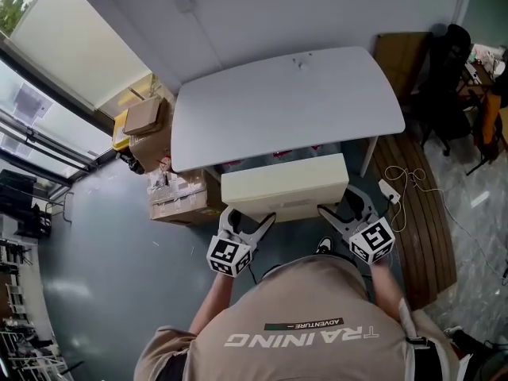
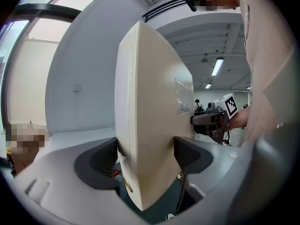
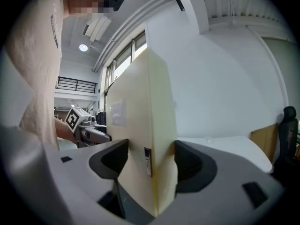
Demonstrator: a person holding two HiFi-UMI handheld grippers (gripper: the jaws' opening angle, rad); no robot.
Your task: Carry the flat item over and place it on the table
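Left tool (image 1: 251, 219): pinching panel (image 1: 284, 186), left end.
Right tool (image 1: 340, 209): pinching right end.
Panel: by worktop (image 1: 286, 101) near edge.
Boxes (image 1: 178, 198): contents unclear.

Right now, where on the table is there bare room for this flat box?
Nearly the whole white table is bare, from its near edge by the flat box to the small fitting at its far edge. Crowded only off it: cardboard boxes at its left end, cables on the floor right.

Shirt (image 1: 295, 298) back, "TRAINING" in large pale letters, seen upside down, "ADVENTURE" on a small dark strip just above
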